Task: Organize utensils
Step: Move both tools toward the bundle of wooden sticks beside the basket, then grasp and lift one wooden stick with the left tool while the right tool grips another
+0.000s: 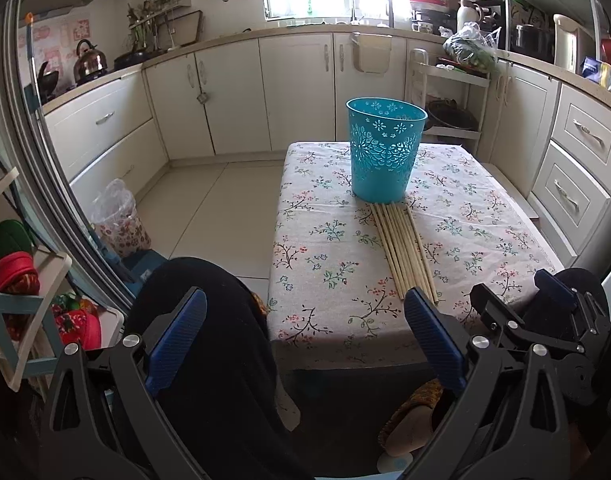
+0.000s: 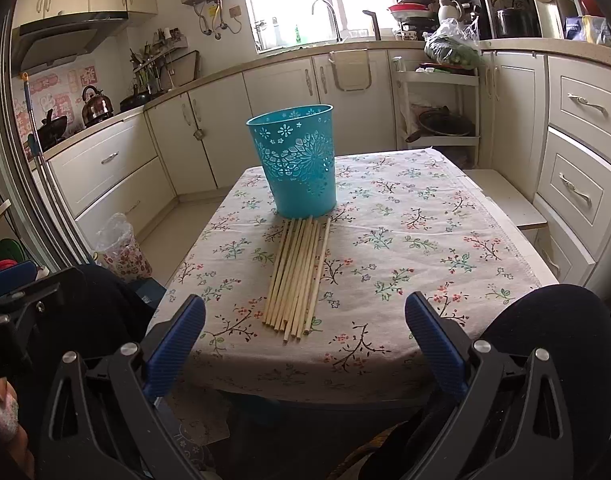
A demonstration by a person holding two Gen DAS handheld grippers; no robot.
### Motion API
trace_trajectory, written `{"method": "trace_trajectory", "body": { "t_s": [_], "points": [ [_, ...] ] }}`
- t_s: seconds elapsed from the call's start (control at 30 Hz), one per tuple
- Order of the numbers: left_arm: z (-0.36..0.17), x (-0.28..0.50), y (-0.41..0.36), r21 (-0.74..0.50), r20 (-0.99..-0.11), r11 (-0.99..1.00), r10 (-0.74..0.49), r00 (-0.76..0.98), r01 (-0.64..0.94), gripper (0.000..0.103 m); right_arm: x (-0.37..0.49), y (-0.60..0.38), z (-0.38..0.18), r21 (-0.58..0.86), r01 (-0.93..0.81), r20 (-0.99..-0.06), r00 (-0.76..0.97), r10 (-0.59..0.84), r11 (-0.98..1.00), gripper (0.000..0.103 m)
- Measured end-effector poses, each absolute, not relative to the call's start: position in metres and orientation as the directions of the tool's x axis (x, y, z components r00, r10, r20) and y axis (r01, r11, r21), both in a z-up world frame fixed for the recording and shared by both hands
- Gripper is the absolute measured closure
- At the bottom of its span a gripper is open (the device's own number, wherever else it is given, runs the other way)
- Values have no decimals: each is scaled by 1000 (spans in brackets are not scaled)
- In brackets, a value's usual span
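A bundle of pale wooden chopsticks (image 2: 295, 274) lies flat on the flowered tablecloth (image 2: 405, 240), the sticks side by side and nearly parallel, their far ends just in front of the foot of a teal plastic basket (image 2: 295, 160) with cut-out flower patterns, which stands upright toward the back of the small table. The sticks look light, thin and stiff, and smooth enough to roll or slip sideways; lying so close together, one is likely to drag its neighbours along. The near ends, which splay unevenly and so stand a little apart from each other, seem the easier place to pinch a single stick or a small group, though a hold nearer the middle would probably balance better for tipping them into the basket. The basket itself looks light and could topple if knocked at the rim. The right gripper (image 2: 305, 340) hangs before the near table edge, its blue-padded jaws wide apart with nothing between them; the left gripper (image 1: 305, 328) hangs likewise off the table's near left corner, jaws wide and empty. Whether the basket already holds anything cannot be told, since its inside is hidden from both views. The exact count of chopsticks is hard to make out, and dark-clothed knees (image 2: 553, 320) cover the lower corners.
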State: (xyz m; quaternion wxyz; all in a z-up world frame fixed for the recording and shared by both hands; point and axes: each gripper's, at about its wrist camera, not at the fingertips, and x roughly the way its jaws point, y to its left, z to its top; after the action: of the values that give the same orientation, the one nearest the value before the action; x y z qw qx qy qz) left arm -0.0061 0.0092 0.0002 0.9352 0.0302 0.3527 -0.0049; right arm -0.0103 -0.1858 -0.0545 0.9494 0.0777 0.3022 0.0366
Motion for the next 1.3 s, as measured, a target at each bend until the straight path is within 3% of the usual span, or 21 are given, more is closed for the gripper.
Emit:
{"method": "trace_trajectory", "body": {
  "t_s": [0.73, 1.17, 1.3],
  "points": [
    [-33, 27, 28, -38, -719, 998, -62, 692, 49, 8, 10, -189, -69, 154, 14, -620, 780, 85, 988, 8],
    [-41, 73, 29, -33, -739, 999, -52, 672, 40, 8, 130, -194, -91, 131, 19, -742, 665, 85, 991, 68],
    [-42, 92, 23, -25, -738, 999, -48, 673, 43, 8, 166, -190, -111, 113, 4, -782, 617, 86, 994, 77]
  ]
}}
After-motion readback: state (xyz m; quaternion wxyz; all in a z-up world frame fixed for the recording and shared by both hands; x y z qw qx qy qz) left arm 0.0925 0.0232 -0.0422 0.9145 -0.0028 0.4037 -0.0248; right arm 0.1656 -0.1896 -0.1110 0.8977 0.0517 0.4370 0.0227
